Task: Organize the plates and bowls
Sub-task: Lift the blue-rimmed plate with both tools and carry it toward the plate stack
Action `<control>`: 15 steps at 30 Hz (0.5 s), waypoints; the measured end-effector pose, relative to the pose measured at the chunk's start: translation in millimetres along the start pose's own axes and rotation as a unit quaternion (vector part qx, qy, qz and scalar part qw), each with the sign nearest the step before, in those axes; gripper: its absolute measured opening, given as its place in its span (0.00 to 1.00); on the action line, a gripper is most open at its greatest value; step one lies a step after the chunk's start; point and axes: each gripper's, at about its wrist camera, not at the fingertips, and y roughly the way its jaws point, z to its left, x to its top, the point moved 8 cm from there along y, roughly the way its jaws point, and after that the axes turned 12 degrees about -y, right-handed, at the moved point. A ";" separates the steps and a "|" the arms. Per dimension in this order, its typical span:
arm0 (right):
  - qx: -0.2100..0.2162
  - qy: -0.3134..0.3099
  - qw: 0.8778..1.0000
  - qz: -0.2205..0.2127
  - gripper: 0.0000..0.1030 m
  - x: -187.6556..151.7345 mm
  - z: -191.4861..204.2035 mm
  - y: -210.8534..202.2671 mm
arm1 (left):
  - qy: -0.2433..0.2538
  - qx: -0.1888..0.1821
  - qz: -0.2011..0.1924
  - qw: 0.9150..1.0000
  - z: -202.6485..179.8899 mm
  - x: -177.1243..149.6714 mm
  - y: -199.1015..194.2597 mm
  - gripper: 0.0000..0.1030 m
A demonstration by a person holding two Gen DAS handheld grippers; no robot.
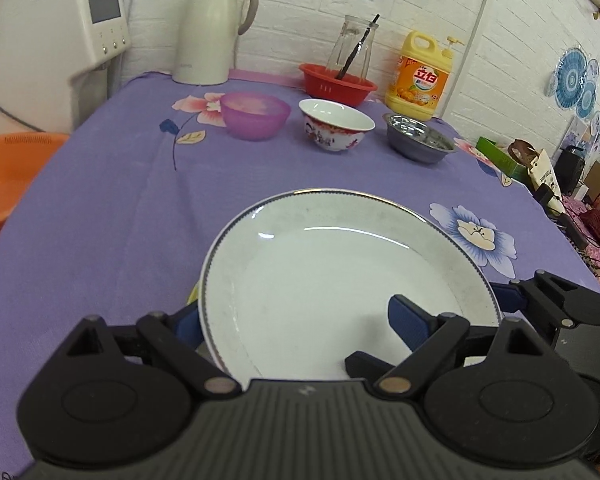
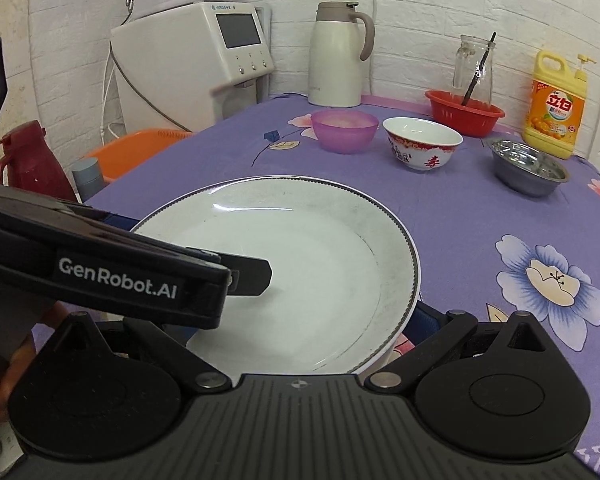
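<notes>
Tablecloth [image 1: 120,208] purple, floral | wall [image 1: 300,8] white brick | both claws grip plate [image 1: 332,280]

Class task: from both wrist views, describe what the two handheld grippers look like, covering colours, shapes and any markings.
Both grippers are matte black plastic. The left gripper has a ribbed centre plate, two round disc housings, linkage bars with metal pivot pins, and blue pads on its fingers. The right gripper is built the same. White "GenRobot.AI" lettering marks the left one's side.

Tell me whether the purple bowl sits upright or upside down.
Upright. The purple bowl rests on its base on the tablecloth, open rim up, with its pale inside visible from above in both views.
</notes>
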 end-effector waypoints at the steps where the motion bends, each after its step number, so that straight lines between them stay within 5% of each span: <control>1: -0.001 -0.001 1.000 -0.001 1.00 -0.8 0.2 -0.3 | -0.002 -0.004 0.000 1.000 0.6 -1.0 -0.3 0.88; 9: -0.002 0.001 1.000 0.002 1.00 -8.2 -3.1 -3.6 | -0.026 -0.039 0.016 0.999 3.1 -4.0 -10.4 0.91; 15: -0.019 -0.003 1.000 -0.015 1.00 -6.3 -9.0 -9.1 | -0.016 -0.018 0.002 1.000 10.0 4.3 -23.3 0.93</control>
